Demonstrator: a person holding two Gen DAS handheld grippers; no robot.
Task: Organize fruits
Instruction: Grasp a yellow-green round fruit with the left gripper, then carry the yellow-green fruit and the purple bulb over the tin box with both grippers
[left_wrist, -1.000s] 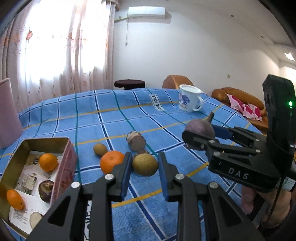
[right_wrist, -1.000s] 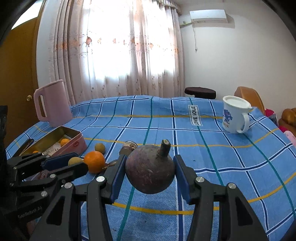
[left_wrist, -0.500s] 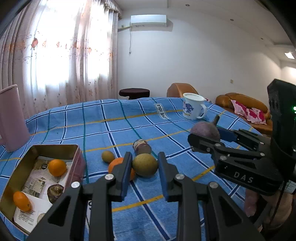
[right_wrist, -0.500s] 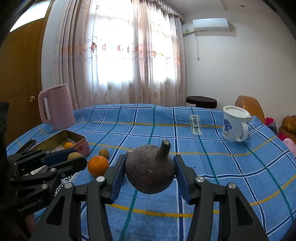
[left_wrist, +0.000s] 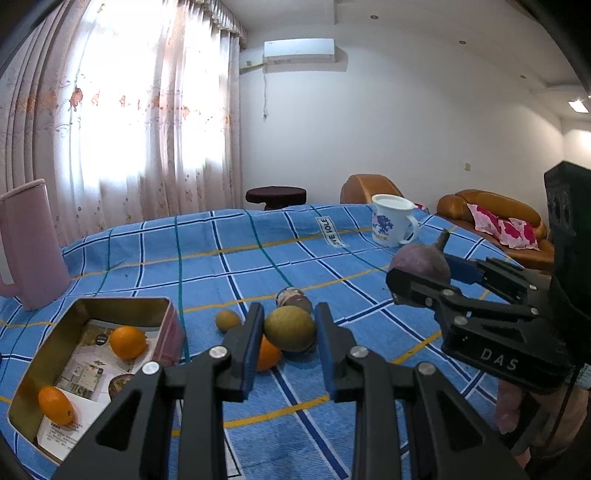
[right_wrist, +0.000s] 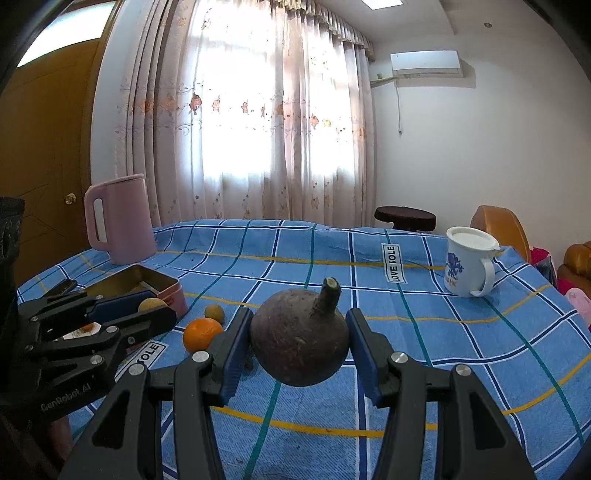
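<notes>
My left gripper is shut on a yellow-green fruit, held just above the blue checked cloth; the right wrist view shows the same gripper at the left. A dark purple round fruit with a stub stem hangs in my right gripper, which is shut on it. In the left wrist view that gripper is at the right. An open tin box at the left holds two oranges and a dark fruit. On the cloth lie an orange, a small brown fruit and a cut purple fruit.
A pink jug stands at the table's far left behind the tin. A white mug stands at the far right. The cloth's edge drops off at the right, with brown sofas and a dark stool beyond.
Both grippers have tipped upward a little, so the table sits lower in each view. Each keeps its fruit between the pads.
</notes>
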